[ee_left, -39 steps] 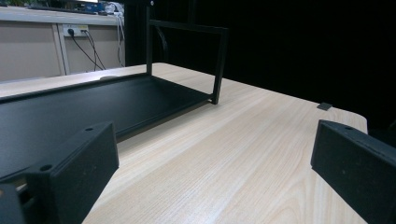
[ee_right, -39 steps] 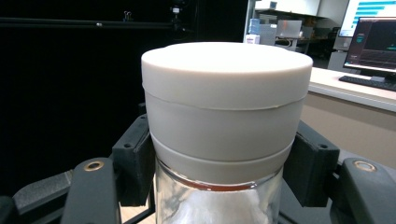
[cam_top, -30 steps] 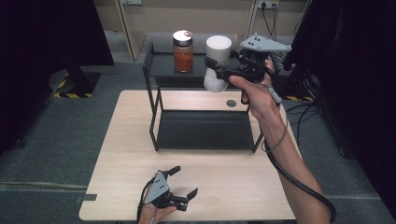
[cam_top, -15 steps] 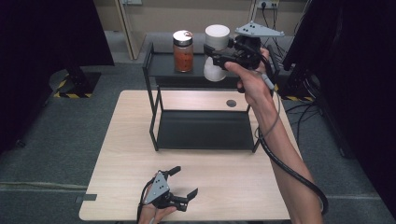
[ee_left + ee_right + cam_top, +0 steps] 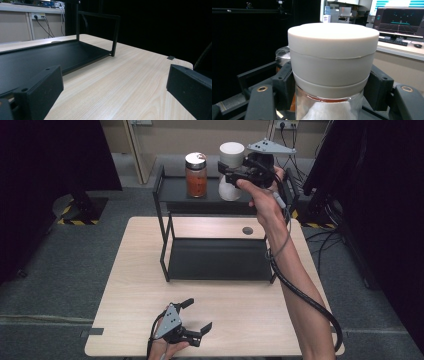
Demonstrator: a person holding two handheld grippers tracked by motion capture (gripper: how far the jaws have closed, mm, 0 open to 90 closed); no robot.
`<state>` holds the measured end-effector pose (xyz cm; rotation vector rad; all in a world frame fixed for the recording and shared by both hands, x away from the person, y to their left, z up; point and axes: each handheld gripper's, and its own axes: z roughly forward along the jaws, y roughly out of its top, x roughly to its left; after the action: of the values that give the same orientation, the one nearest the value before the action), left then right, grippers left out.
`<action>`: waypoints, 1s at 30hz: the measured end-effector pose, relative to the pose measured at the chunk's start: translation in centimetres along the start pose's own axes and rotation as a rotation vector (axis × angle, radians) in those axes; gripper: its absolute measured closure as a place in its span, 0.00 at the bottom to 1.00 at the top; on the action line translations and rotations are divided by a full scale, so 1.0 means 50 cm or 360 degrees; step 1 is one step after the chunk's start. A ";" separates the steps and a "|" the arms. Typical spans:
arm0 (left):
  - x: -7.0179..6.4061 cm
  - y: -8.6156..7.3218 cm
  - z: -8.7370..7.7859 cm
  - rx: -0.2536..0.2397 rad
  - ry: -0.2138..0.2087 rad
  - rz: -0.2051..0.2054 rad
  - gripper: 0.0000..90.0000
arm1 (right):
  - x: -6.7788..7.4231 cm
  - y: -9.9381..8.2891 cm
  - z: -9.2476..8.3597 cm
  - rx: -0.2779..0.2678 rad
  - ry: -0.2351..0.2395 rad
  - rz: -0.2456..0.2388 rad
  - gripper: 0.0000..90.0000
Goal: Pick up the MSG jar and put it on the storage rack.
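The fingers [image 5: 284,85] of the right gripper [image 5: 235,175] are pinching a jar with a white lid [image 5: 231,172], clamped on its sides just below the lid, where the glass neck gives a firm hold. In the high view this jar is at the top shelf of the black rack [image 5: 170,190], just to the right of a second jar [image 5: 196,175] with a metal lid and reddish-orange contents. Whether the white-lidded jar's base rests on the shelf or hangs a little above it cannot be told. The hold is upright and level, which looks meant to keep the contents from tipping and to bring the jar in beside its neighbour without knocking it; the right gripper view shows white powdery stuff under the glass and the metal lid [image 5: 282,53] close behind.

The left gripper [image 5: 192,320] lies low at the near edge of the desk [image 5: 130,285], its fingers [image 5: 37,90] spread with nothing between them, parked clear of the rack's lower tray [image 5: 220,260], probably so that it stays out of the way.

No label, brand or writing can be read on either jar or lid; the monitor [image 5: 400,20] behind is too far off to read
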<state>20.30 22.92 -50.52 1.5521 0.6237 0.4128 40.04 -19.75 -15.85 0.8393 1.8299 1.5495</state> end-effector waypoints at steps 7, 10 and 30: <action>0.000 0.000 0.000 -0.0002 -0.0004 0.0002 0.00 | 0.001 -0.003 0.026 -0.0004 -0.0037 0.0005 0.39; 0.000 0.000 0.000 0.0000 -0.0004 0.0004 0.00 | 0.003 0.000 0.035 0.0012 -0.0058 -0.0016 0.39; -0.001 -0.001 0.000 -0.0007 -0.0007 0.0007 0.00 | -0.002 -0.018 0.067 0.0008 -0.0117 0.0037 0.39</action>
<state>20.25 22.89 -50.57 1.5502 0.6158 0.4140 42.61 -17.87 -17.22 0.9109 1.7784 1.5090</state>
